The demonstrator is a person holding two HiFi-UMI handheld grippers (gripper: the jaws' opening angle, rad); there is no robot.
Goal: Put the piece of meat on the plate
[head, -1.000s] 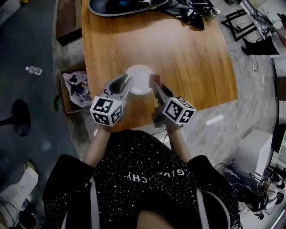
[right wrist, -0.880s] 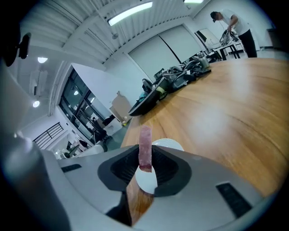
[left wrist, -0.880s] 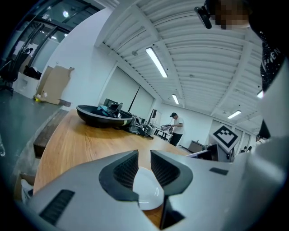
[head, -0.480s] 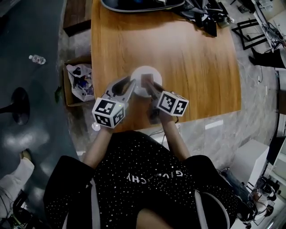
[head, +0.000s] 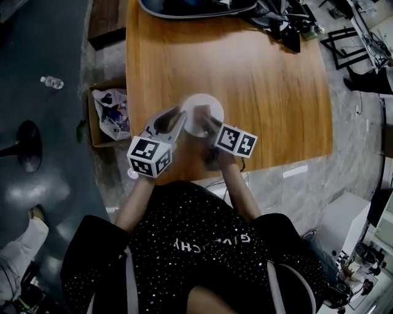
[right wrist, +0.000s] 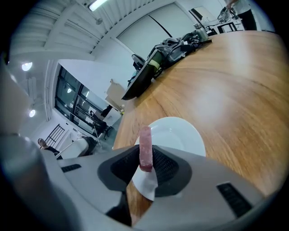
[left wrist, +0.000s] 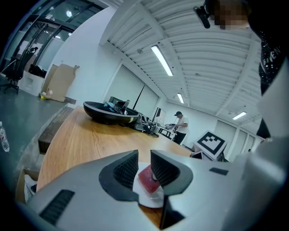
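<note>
A white plate sits near the front edge of the wooden table. My right gripper is shut on the piece of meat, a pink slab standing on edge between the jaws, just over the near part of the plate. My left gripper hovers at the plate's left rim, its jaws a little apart with nothing between them. In the left gripper view the meat and the plate show through the gap, beyond the fingers.
A large black dish and a tangle of cables and gear lie at the table's far end. On the floor to the left are a cardboard box of rubbish and a water bottle. A person stands far off.
My right gripper has come down and leftward with the meat, from the plate's right rim to over the plate. The left gripper has barely shifted.
</note>
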